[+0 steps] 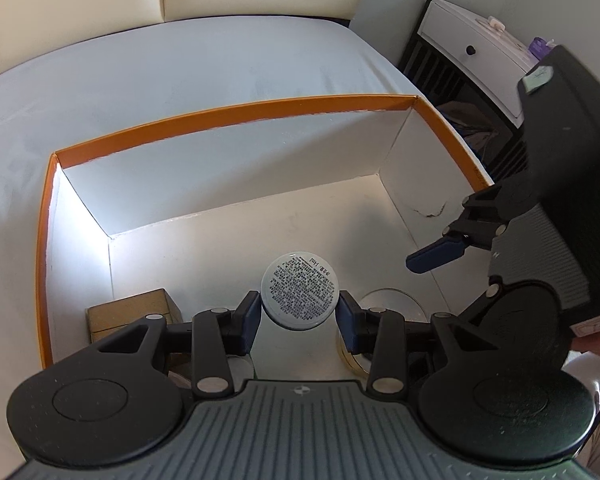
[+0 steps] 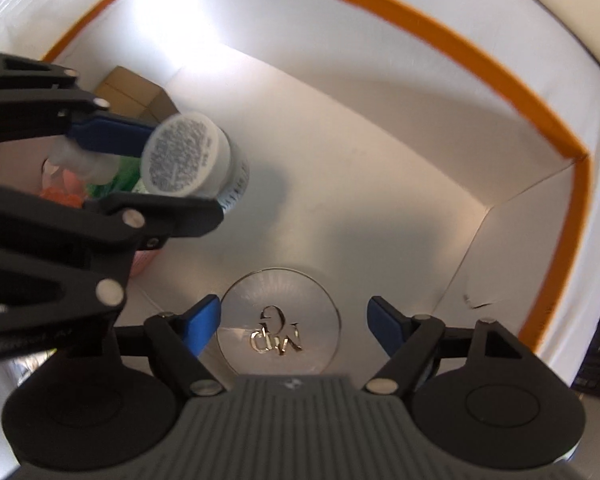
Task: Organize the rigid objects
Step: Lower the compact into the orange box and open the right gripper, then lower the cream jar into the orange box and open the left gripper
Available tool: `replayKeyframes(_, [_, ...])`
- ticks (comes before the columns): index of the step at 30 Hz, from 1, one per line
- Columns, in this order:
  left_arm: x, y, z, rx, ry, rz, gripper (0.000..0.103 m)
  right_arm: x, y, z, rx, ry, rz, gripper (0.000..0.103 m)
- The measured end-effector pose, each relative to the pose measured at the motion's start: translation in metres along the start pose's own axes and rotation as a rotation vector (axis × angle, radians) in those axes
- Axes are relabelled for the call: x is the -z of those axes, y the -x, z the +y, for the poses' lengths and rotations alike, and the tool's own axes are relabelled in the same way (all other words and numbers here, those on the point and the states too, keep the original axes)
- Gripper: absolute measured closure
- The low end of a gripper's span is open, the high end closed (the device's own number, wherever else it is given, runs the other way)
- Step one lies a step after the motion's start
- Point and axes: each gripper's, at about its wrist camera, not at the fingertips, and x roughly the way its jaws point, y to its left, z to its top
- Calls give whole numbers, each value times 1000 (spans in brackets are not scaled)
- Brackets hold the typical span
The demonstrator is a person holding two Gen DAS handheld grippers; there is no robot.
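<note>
Pale blue bed (image 1: 180, 72) carries an orange-rimmed white cardboard box (image 1: 236, 110). Inside lie a small brown carton (image 1: 136, 310) and clear round lid (image 2: 278, 322). Left gripper (image 1: 299, 308) jaws clamp a white cylindrical jar (image 1: 299, 294) above the box floor; right gripper (image 2: 294, 322) jaws gape empty.

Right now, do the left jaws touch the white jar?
Touching. The left wrist view shows both pads pressed against the white jar's sides.
</note>
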Motion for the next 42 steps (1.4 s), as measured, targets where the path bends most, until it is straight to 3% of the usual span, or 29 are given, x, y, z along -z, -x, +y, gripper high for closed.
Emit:
replayKeyframes(3, [-2,-2,-8,-1,-24,36,57,4,7,-1,11,51,-24,49])
replayKeyframes(10, [-14,-5,-23,-12,-145,141,57,12,19,-17,-14,24,-99,66])
replayKeyframes(13, [-19,-10,-30,-2,-229,180,57,14,25,-24,-39,-9,-146,67])
replayKeyframes(19, [-22,-29,-41,-56,-325,288,57,26,27,-14,-40,8,-196,68])
replayKeyframes(22, [-17,-36,-50,-98,-423,322,57,27,29,-13,-16,16,-210,71])
replayKeyframes(27, [-18,-35,-58,-100,-480,344,57,26,29,-17,-40,-15,-233,71])
replayKeyframes(31, [-24,-34,-59,4,-432,374,57,26,31,-22,-42,-41,-268,71])
replayKeyframes(33, [-22,-43,-62,-20,-436,404,57,25,35,-24,-43,-50,-274,71])
replayKeyframes(42, [-35,-71,-43,-32,-225,557,57,28,40,-26,-60,-71,-271,71])
